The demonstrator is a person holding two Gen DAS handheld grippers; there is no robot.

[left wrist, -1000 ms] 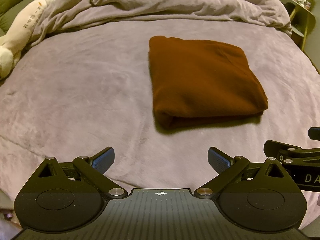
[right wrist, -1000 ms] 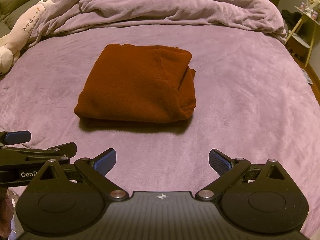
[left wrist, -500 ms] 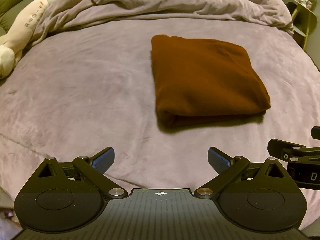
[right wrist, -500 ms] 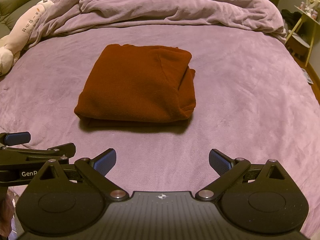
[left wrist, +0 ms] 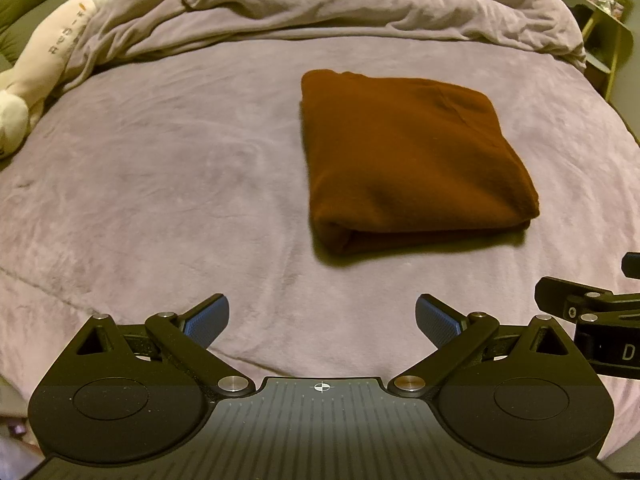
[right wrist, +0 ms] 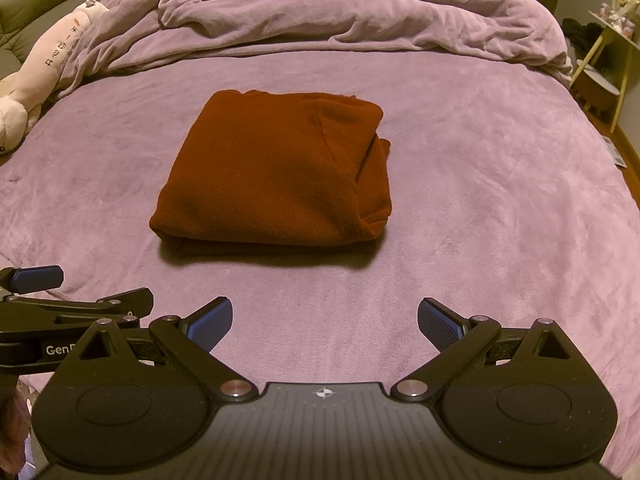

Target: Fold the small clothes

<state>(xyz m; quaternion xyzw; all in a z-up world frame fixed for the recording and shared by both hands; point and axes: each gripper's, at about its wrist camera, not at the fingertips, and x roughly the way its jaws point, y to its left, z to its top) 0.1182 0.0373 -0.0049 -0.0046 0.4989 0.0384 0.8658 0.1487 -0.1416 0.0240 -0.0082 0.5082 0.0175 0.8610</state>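
Note:
A rust-brown garment (left wrist: 412,160) lies folded into a thick rectangle on the purple bed cover (left wrist: 168,184); the right wrist view shows the same garment (right wrist: 276,176) at centre. My left gripper (left wrist: 322,322) hovers open near the bed's front edge, short of the garment and to its left, with nothing between its blue pads (left wrist: 208,320). My right gripper (right wrist: 325,324) is open too, a little in front of the garment's near fold, holding nothing. Each gripper shows at the edge of the other's view.
A rumpled purple duvet (right wrist: 340,16) is heaped across the far side of the bed. A white plush toy (left wrist: 44,64) lies at the far left. A yellow-legged side table (right wrist: 604,56) stands off the bed's right edge.
The left wrist view has drifted slightly, so the garment sits a touch higher and further right in it. Both grippers stay open and the garment has not moved.

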